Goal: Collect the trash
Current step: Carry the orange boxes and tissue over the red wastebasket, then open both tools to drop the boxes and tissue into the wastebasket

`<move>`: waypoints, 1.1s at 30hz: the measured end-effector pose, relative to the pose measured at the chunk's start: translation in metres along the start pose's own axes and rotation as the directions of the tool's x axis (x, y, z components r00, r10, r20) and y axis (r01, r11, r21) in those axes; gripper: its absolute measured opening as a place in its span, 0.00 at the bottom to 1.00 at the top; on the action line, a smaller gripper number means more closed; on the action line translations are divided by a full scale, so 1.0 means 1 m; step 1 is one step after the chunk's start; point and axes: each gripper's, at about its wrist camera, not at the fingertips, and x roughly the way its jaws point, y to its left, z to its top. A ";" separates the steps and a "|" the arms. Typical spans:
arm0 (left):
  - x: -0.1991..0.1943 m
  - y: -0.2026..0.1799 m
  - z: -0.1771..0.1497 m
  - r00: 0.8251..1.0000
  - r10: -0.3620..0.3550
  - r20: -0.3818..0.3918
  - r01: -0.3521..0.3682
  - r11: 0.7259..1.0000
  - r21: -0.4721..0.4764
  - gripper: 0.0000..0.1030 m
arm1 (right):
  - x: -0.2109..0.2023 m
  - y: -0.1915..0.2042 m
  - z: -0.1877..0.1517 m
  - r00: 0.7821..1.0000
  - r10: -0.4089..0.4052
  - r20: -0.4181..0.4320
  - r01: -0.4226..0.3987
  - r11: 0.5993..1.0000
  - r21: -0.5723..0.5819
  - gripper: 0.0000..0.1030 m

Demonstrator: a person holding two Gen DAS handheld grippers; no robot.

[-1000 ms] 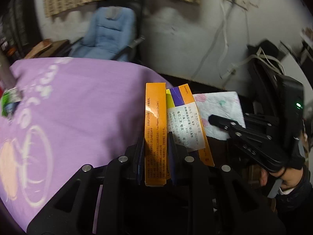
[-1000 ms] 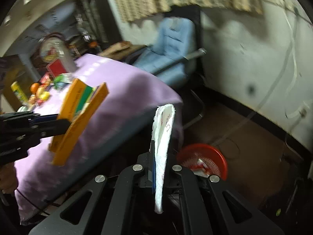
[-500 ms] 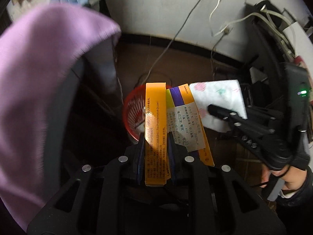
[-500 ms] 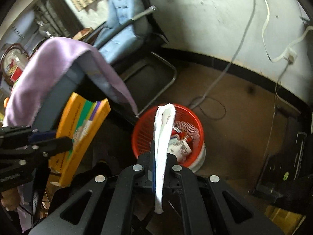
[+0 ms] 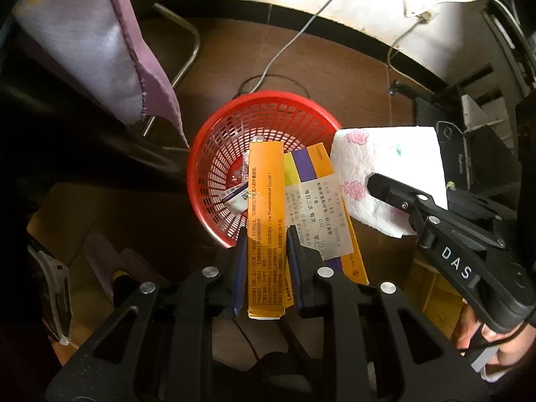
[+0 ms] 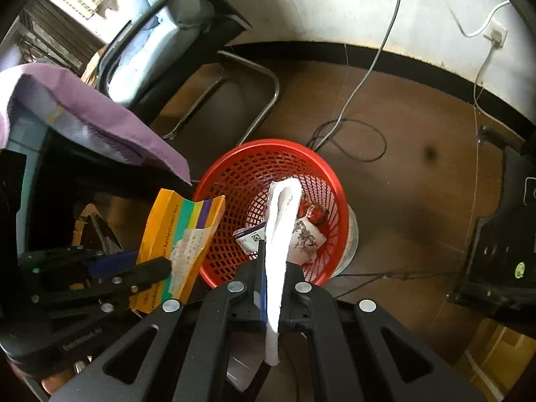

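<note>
The left gripper [image 5: 266, 251] pointed down with its jaws clamped on a flat orange cardboard medicine box [image 5: 266, 221] bearing a white printed label; the box stuck out ahead of the jaws over the near rim of a round red plastic mesh basket [image 5: 234, 140]. The right gripper [image 6: 273, 268] had its jaws pressed together on a folded white paper towel printed with pink roses [image 6: 279, 221], whose free end reached forward above the same basket [image 6: 248, 171]. Inside the basket, beyond both sets of jaws, lay crumpled wrappers and a small printed carton [image 6: 306, 234].

The basket stood on a brown floor [image 6: 402, 127], bare but for a loop of thin grey cable [image 6: 348, 137] behind the basket. A black skirting strip ran along a white wall [image 6: 318, 0]. To the left of the jaws hung the corner of a purple tablecloth [image 5: 100, 50], and farther back stood a chair with a pale blue cushion and chrome tube frame [image 6: 157, 40].
</note>
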 end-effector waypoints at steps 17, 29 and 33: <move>-0.006 0.000 -0.001 0.999 0.002 0.042 0.000 0.999 -0.051 0.82 | -0.026 -0.005 0.002 0.997 -0.022 0.073 0.015 0.995 0.097 0.69; -0.035 0.002 -0.023 0.998 -0.001 0.070 0.007 0.996 -0.084 0.84 | -0.082 -0.002 -0.004 0.986 -0.059 0.156 0.042 0.993 0.106 0.70; -0.053 -0.003 -0.036 0.995 -0.014 0.104 0.023 0.996 -0.085 0.85 | -0.099 0.004 -0.006 0.980 -0.064 0.188 0.045 0.994 0.104 0.72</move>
